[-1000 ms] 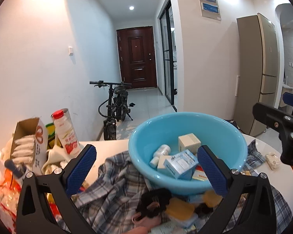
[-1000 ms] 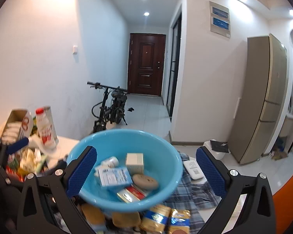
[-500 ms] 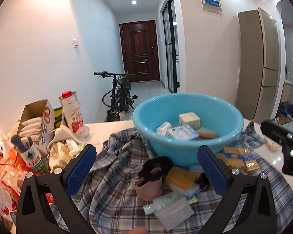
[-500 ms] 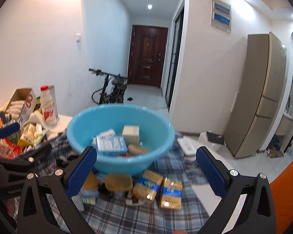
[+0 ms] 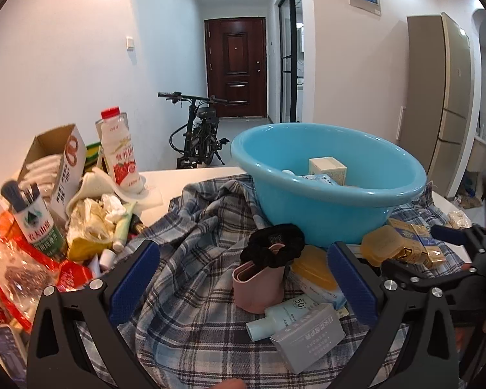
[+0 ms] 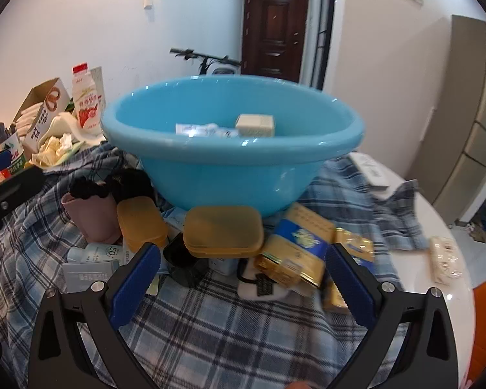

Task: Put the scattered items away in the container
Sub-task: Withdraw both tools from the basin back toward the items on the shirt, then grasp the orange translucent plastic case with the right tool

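A blue plastic basin (image 5: 324, 207) (image 6: 230, 168) stands on a plaid cloth (image 5: 191, 291) and holds a cream box (image 5: 327, 168) and small packs. In front of it lie a pink cup (image 5: 257, 283) with a black scrunchie (image 5: 272, 243), yellow soap cases (image 6: 222, 230), gold-blue packets (image 6: 295, 249), a sunscreen tube (image 5: 282, 316) and a grey box (image 5: 307, 334). My left gripper (image 5: 243, 285) is open and empty around the pink cup area. My right gripper (image 6: 239, 282) is open and empty, low before the yellow case.
At the left stand a strawberry milk bottle (image 5: 120, 155), an open carton (image 5: 52, 168), a green-labelled bottle (image 5: 35, 223) and crumpled wrappers (image 5: 94, 220). A white remote (image 6: 369, 168) and a small packet (image 6: 444, 259) lie at the right on the white table (image 6: 437, 227).
Both grippers have dropped and pulled back from above the basin to the items in front of it. Both stay open and empty.
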`<state>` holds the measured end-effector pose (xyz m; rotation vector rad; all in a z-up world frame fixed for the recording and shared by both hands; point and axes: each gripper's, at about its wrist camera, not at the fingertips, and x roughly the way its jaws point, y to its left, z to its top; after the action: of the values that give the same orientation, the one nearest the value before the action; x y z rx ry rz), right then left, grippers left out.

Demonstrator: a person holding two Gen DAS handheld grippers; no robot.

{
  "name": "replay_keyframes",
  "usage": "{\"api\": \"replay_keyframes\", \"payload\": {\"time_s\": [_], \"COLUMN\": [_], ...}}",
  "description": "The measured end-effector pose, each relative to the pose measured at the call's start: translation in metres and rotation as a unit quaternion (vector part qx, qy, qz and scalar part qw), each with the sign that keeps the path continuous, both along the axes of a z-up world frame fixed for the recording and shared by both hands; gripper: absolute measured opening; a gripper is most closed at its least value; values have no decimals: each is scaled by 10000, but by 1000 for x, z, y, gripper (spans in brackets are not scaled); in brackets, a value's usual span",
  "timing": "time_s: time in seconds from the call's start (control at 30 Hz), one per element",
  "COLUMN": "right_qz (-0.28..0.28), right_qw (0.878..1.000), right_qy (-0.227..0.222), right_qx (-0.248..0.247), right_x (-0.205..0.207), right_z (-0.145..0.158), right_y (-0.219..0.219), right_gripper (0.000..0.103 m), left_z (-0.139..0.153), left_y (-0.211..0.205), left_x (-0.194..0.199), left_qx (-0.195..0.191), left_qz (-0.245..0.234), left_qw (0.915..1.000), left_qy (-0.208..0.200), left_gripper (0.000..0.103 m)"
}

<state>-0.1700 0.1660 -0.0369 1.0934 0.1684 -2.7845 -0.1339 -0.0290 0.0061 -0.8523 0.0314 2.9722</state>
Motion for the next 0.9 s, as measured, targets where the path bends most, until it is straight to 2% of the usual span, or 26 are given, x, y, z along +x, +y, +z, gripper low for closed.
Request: {"api": "replay_keyframes", "payload": {"time_s": [0.1, 0.37, 0.57, 0.6, 0.63, 0.77, 0.83, 0.9], "right_qz": [140, 301, 249, 233, 230, 205, 223, 188], "right_qw": [9999, 9994, 9996, 9996, 9995, 9993, 9992, 9992], "right_qy": [-16, -97, -73, -87, -144, -200, -177, -136], "right_qx": [51, 121, -59, -106, -170, -259, -294, -319], "right_x": [-7, -25, -27, -27, -28, -30, -29, -28], "right_z": [-7, -19, -18, -19, -19, -21, -21, -19], "right_y": [-3, -13, -7, -6, -4, -2, -1, 0], "right_gripper": [103, 103, 102, 96, 86, 75, 64, 64], "left_z": [-7, -14, -18, -18, -19, -22, -22, -23], "left_y": [-3, -3, 3, 4, 5, 10, 12, 14], "left_x": [-4, -6, -5, -5, -4, -4, -4, -3], "left_qx": [60, 65, 12, -17, -38, -100, -140, -170], "left_qz": [-17, 2, -98, -103, -114, -178, -198, -220], "left_qw": [9998, 9995, 9992, 9992, 9992, 9989, 9988, 9987], "left_qy": [-205, -311, -382, -378, -378, -427, -433, -417], "left_gripper": [103, 103, 103, 103, 103, 103, 103, 103]}}
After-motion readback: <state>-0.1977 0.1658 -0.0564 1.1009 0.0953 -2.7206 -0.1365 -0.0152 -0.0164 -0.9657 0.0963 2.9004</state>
